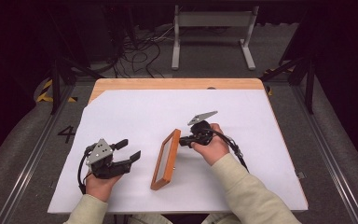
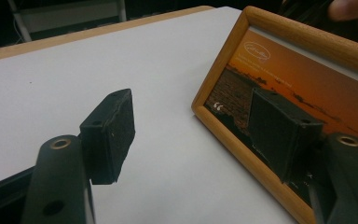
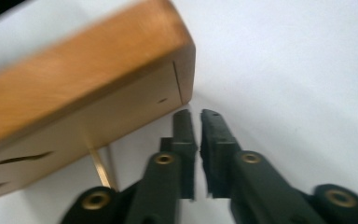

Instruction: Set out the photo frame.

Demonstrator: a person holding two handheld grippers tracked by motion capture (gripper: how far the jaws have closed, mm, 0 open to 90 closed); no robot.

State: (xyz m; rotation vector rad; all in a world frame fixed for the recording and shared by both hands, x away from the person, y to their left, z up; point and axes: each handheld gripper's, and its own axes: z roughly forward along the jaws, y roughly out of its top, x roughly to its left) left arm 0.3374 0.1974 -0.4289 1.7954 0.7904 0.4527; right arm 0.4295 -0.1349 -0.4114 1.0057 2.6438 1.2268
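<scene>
While the picture frame (image 1: 166, 159) stands on its long edge near the middle of the white sheet (image 1: 135, 112), nothing grips it. Right gripper (image 1: 182, 141) sits just behind the frame's far end, jaws only a narrow slit apart, nothing between them; the right gripper view shows them just beside the wooden back corner (image 3: 177, 70) and a thin brass stand leg (image 3: 100, 170), not touching. Left gripper (image 1: 131, 150) is just left of the frame, on its picture side, jaws wide and empty; the left gripper view has the sunset print (image 2: 307, 93) past the far jaw.

Risks, judged: frame looks propped on that slim leg alone, so a bump from either gripper would likely tip it flat, face down toward the left gripper. The right gripper's cable (image 1: 230, 144) trails near the frame's back and could snag the leg.

Around: wooden tabletop (image 1: 177, 84) beyond the sheet, metal stand (image 1: 212, 28) and floor cables (image 1: 140, 51) far behind. Nothing blocks either gripper's way to the frame.
</scene>
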